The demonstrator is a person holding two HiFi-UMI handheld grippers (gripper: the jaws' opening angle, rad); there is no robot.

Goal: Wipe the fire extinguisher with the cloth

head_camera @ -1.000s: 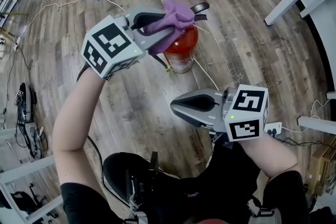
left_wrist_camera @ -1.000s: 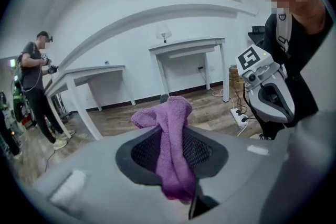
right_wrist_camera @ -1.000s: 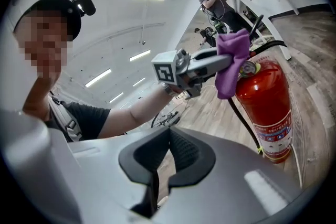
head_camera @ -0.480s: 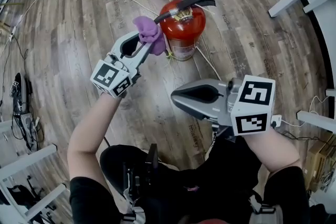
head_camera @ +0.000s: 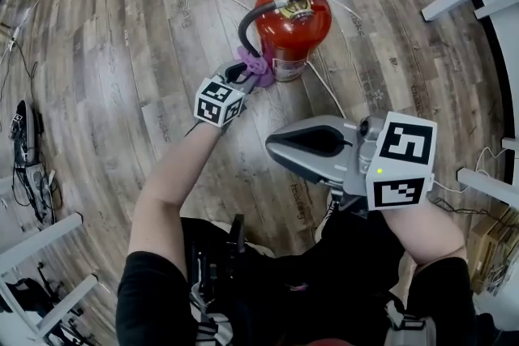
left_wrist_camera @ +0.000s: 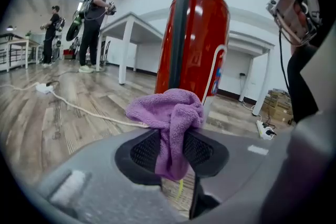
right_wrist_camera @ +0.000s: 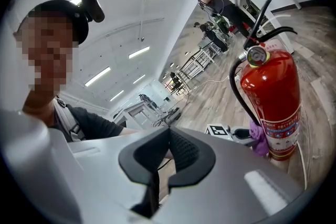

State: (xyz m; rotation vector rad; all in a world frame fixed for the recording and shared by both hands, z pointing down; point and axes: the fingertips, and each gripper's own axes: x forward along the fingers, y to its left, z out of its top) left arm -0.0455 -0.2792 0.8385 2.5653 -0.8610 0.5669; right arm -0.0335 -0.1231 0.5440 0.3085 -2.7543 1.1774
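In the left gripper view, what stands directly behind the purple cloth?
The red fire extinguisher with its black hose; the cloth hides the cylinder's base.

The label (right_wrist_camera: 281, 136) on the fire extinguisher (right_wrist_camera: 270, 86) is too small to read.

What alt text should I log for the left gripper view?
A crumpled purple microfibre cloth is pinched between the left gripper's black fingers, bunched just in front of an upright red fire extinguisher on a wood-plank floor.
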